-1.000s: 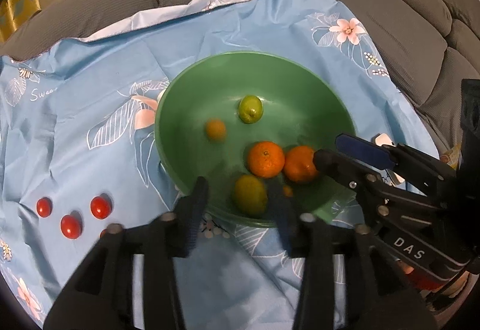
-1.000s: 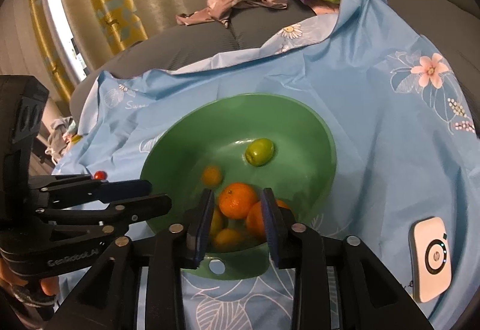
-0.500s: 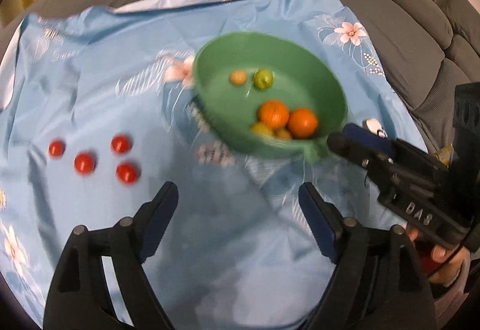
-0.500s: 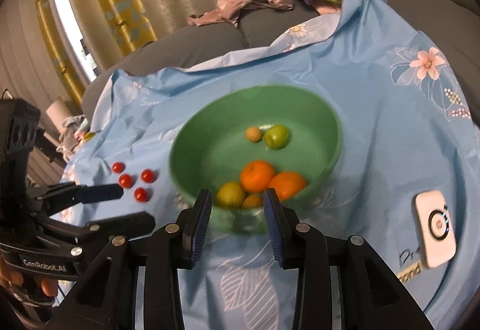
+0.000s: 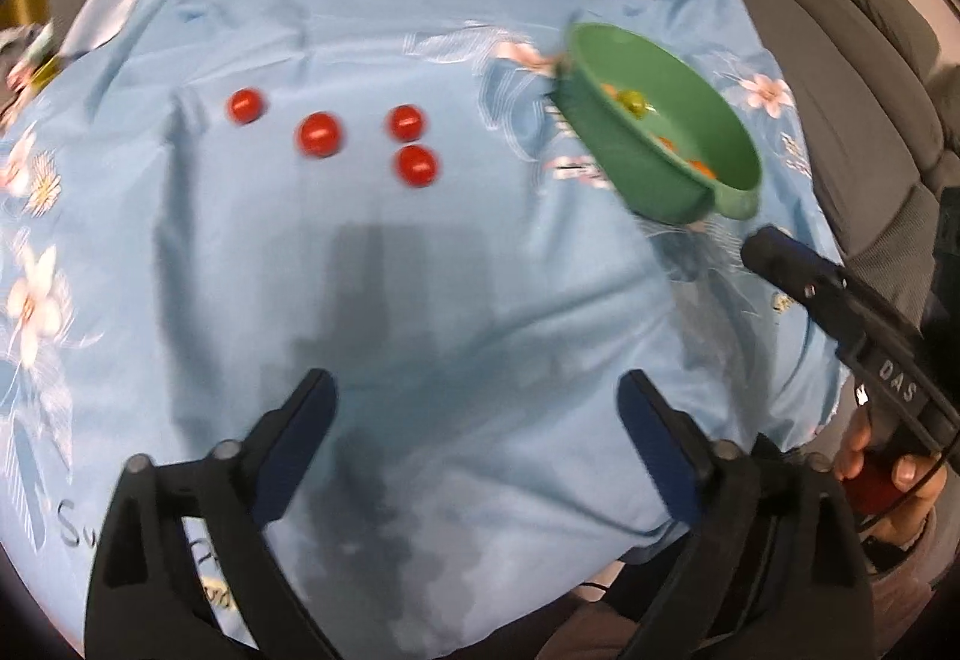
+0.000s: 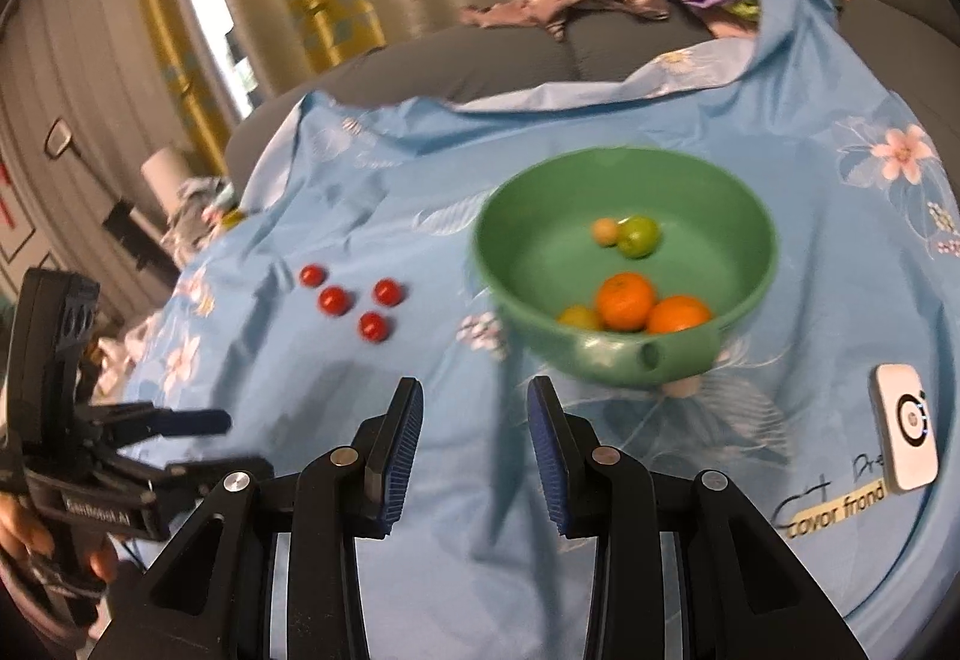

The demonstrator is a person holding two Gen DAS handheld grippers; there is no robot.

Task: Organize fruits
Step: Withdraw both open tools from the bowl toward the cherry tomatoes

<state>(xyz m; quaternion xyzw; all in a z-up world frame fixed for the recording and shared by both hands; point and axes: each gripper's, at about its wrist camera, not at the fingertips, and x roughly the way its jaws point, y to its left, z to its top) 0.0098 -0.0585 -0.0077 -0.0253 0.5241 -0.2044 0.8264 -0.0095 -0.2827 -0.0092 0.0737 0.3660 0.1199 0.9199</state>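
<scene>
I am seeing the left gripper (image 5: 474, 408) hanging with jaws wide, the right gripper (image 6: 474, 420) with jaws narrower, both holding nothing above bare blue cloth (image 5: 420, 270). Four red fruits (image 5: 320, 134) are lying well ahead; the green bowl (image 6: 600, 354) is sitting rightward, near the cloth's edge.

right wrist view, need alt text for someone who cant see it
A green bowl holding oranges and small green and yellow fruits sits on a blue floral cloth, with four red tomatoes loose to its left. The right gripper hangs open and empty in the foreground.
</scene>
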